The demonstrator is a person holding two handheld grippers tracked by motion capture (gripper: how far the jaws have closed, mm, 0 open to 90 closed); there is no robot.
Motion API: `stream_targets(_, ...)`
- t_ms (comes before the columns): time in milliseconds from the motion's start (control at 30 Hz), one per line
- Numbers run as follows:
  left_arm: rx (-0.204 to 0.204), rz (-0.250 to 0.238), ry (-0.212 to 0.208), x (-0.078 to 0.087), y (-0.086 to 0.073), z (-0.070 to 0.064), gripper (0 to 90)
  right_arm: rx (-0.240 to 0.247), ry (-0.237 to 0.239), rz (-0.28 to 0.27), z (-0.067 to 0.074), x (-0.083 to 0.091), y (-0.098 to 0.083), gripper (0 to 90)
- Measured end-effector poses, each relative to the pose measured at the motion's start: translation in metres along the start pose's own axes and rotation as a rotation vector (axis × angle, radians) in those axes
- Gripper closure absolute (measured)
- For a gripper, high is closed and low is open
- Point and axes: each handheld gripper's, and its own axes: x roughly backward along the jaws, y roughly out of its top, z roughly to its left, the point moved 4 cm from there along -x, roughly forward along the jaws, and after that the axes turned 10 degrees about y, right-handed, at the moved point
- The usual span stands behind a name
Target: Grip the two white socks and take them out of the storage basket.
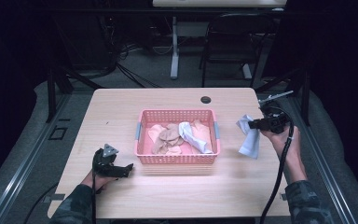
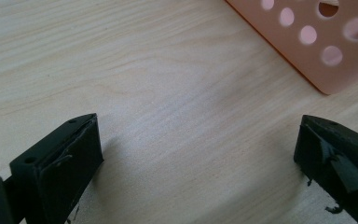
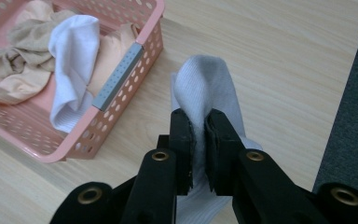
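Light wood-grain table (image 1: 121, 112), rectangular, with a round dark cable hole (image 1: 206, 100) near its far edge; the room behind is too dark to make out beyond chair and desk legs. Pink plastic basket (image 1: 176, 159), rectangular, its walls pierced with rows of round holes and a grey ribbed handle strip (image 3: 118, 78) on its short side; it sits mid-table. Inside it lie crumpled beige socks (image 1: 168, 135), thin and sheer-looking, their number unclear in the heap, and one white sock (image 1: 192, 136) draped toward the right end, partly covering them. Right gripper (image 3: 199, 135): black jaws closed onto a pale grey ribbed sock (image 3: 205, 86), held off the table just right of the basket; the cloth bulges in a loop above the jaws and hangs below them, its lower end cut off in the right gripper view. Left gripper (image 1: 113, 164): jaws spread wide with nothing between them, resting low over bare table near the basket's front-left corner; its pads (image 2: 81, 156) look scuffed.
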Motion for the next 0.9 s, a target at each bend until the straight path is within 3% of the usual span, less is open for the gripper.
stream_targets(433,0.001,0.0,0.0,0.0,0.0,0.0,0.7,-0.053,-0.013,0.048,-0.013,-0.029,-0.017,81.9)
stream_targets(800,0.001,0.0,0.0,0.0,0.0,0.0,0.7,-0.093,-0.018,0.158,-0.027,-0.062,-0.039,81.3)
stream_targets(900,0.001,0.0,0.0,0.0,0.0,0.0,0.7,-0.114,-0.005,0.159,-0.029,-0.063,-0.041,81.1)
